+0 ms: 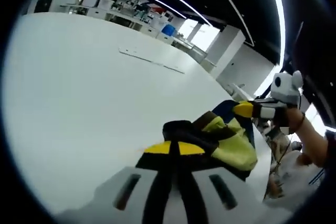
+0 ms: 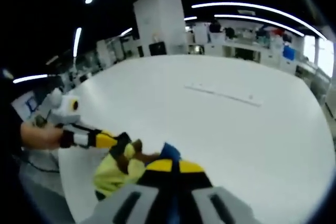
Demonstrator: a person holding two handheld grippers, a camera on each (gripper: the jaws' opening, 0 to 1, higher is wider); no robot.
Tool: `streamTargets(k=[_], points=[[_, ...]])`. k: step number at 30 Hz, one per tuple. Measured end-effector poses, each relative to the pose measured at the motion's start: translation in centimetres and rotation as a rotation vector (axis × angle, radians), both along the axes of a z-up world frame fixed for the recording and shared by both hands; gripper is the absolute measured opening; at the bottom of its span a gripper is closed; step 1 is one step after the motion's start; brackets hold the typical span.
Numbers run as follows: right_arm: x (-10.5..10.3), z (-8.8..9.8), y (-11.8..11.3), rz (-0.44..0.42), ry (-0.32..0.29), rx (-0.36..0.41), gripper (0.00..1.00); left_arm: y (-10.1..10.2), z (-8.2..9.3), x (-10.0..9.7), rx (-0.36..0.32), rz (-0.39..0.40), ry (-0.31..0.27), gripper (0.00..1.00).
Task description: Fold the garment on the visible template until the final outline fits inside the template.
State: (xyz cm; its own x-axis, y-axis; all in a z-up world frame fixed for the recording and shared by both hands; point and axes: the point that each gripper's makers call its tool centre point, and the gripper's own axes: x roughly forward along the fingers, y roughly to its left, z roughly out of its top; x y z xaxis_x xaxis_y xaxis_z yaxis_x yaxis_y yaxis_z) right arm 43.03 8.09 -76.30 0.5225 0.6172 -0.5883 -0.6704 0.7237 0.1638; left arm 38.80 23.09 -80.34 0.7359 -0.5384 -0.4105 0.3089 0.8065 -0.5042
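I'm pinching the bunched garment (image 1: 231, 140) with both my left gripper (image 1: 174, 148) and right gripper (image 2: 173, 166), holding it stretched between them over the near table (image 1: 79, 103) edge

white table (image 1: 79, 103) | far desks (image 2: 247, 38) | ceiling light strips (image 2: 247, 8)

Left tool (image 1: 175, 148): yellow tips showing on black jaws, with a pale grey body below carrying two dark slots. Right tool (image 2: 173, 166) is showing the same build: yellow tips, black jaws, grey housing with dark slots. Seen from across, each tool is showing a yellow-tipped, black-and-white banded arm and a white rounded head with dark spots. The person's hand (image 1: 294, 116) is wearing a thin band at the wrist; a dark sleeve is showing past it.
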Motion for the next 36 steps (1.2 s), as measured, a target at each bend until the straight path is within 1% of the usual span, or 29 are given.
streamTargets(k=[1,3,5,8,10,12,13,17,20,22,24,26,29,31,32,33,35,36], points=[[0.1,0.3,-0.2,-0.004,-0.004,0.005,0.0,0.3,0.6,-0.1,0.011,-0.007,-0.017,0.0],[0.0,0.8,-0.6,-0.009,-0.015,0.008,0.0,0.7,1.6,-0.3,0.012,-0.021,-0.043,0.0],[0.0,1.4,-1.2,-0.011,-0.05,-0.012,0.0,1.2,2.6,-0.6,0.017,-0.021,-0.063,0.0],[0.1,2.2,-1.8,-0.019,-0.075,-0.015,0.0,1.7,3.6,-0.8,0.02,-0.012,-0.079,0.0],[0.5,2.7,-2.5,-0.052,-0.074,-0.002,0.0,2.3,4.3,-0.9,0.017,-0.003,-0.087,0.0],[0.4,3.2,-2.8,-0.058,-0.09,-0.006,0.0,2.9,4.7,-0.8,-0.001,0.016,-0.077,0.0],[0.8,3.4,-3.2,-0.064,-0.102,-0.009,0.0,3.0,5.4,-0.7,-0.024,0.024,-0.093,0.0],[1.4,4.5,-4.1,-0.104,-0.126,0.007,0.0,4.0,7.1,-0.5,-0.032,0.05,-0.135,0.0],[1.8,5.0,-4.6,-0.127,-0.141,0.01,0.0,4.9,8.2,0.0,-0.049,0.078,-0.159,0.0],[2.3,5.2,-4.9,-0.141,-0.147,0.017,0.0,5.5,8.7,0.4,-0.043,0.093,-0.173,0.0],[3.0,5.4,-4.9,-0.152,-0.155,0.029,0.0,6.2,8.9,1.0,-0.028,0.109,-0.18,0.0],[3.9,5.6,-4.9,-0.165,-0.149,0.049,0.0,6.8,9.1,1.7,-0.035,0.132,-0.19,0.0],[5.1,5.6,-4.8,-0.183,-0.156,0.05,0.0,7.5,9.3,2.9,-0.03,0.159,-0.199,0.0],[5.9,5.6,-4.8,-0.197,-0.159,0.054,0.0,7.8,9.4,3.8,-0.049,0.169,-0.208,0.0],[6.3,5.5,-4.6,-0.203,-0.161,0.057,0.0,7.8,9.5,4.3,-0.089,0.181,-0.202,0.0],[6.5,5.4,-4.6,-0.206,-0.159,0.059,0.0,8.0,9.5,4.7,-0.106,0.194,-0.197,0.0],[7.4,4.9,-4.5,-0.222,-0.156,0.056,0.0,8.5,9.2,5.7,-0.094,0.203,-0.205,0.0],[8.2,4.6,-4.4,-0.232,-0.147,0.058,0.0,8.7,9.0,6.1,-0.089,0.21,-0.201,0.0]])
